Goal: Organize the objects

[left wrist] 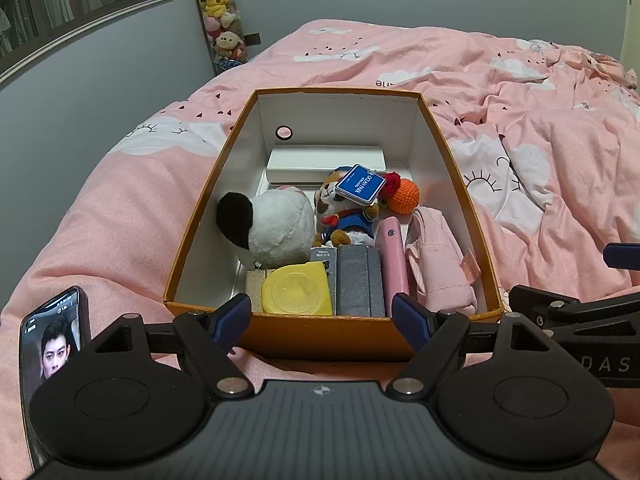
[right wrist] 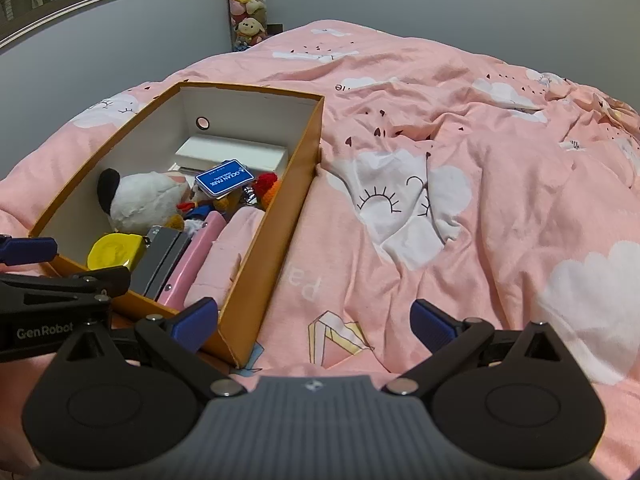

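Box: the orange cardboard box with white inner walls (left wrist: 320, 334) sits on the pink cloud-print bed cover (right wrist: 480, 200), its near end wall just ahead of the left tool, so both tools can reach in from the near side.
Tall items: the yellow wedge-shaped plastic piece (left wrist: 298, 290), the grey fabric-covered case (left wrist: 359, 286), the pink slim case (left wrist: 394, 260) and the folded pale pink cloth pouch (left wrist: 436, 264) stand on edge side by side against the near wall; packed this way, they seem to prop one another up and save floor space.
Soft items: the white plush with a black ear (left wrist: 272, 226) lies by the left wall, and the small brown-and-white plush in a blue outfit (left wrist: 344, 210), a blue card tag (left wrist: 360, 184) resting on it, leans beside the orange crocheted ball (left wrist: 404, 196); they fill the middle, where loose shapes fit.
Flat box: a white flat carton (left wrist: 326, 166) lies at the far end, below a round hole in the far wall.
Left tool: the left tool (left wrist: 320, 316) hangs wide open and empty, fingers either side of the near wall's middle.
Right tool: the right tool (right wrist: 314, 322) is also wide open, holding nothing, over the bed cover beside the box's near right corner.
Phone: a dark smartphone with a lit screen (left wrist: 54, 340) is at the left tool's side; what props it is hidden.
Judgement: the bed around looks free of loose things, so the sorting seems nearly finished.
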Demonstrator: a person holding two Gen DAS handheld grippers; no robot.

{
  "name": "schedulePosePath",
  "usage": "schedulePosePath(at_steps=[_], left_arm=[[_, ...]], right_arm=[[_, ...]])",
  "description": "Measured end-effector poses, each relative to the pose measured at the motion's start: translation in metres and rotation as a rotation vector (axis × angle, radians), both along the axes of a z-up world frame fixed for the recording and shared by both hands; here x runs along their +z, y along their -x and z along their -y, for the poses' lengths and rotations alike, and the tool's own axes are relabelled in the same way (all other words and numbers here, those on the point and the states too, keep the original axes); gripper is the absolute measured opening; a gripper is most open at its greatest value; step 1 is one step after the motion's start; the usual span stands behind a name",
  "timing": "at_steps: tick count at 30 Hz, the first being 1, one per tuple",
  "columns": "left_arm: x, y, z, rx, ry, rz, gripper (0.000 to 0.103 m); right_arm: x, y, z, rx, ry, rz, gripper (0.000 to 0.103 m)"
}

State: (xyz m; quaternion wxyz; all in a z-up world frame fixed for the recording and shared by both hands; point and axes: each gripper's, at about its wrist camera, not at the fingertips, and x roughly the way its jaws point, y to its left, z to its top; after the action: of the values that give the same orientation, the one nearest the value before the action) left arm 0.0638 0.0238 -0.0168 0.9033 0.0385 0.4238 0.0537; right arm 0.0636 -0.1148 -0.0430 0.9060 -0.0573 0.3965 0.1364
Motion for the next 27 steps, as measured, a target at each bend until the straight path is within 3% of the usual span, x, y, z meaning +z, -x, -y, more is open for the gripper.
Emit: schedulePosePath(at_steps=[27], left_arm=[[0.0009,-0.0003,0.0003,-0.003,-0.002,0.003,0.094]], right_arm=[[-0.0006,-0.0011,0.0005,-0.004,-0.001,-0.007,0.102]])
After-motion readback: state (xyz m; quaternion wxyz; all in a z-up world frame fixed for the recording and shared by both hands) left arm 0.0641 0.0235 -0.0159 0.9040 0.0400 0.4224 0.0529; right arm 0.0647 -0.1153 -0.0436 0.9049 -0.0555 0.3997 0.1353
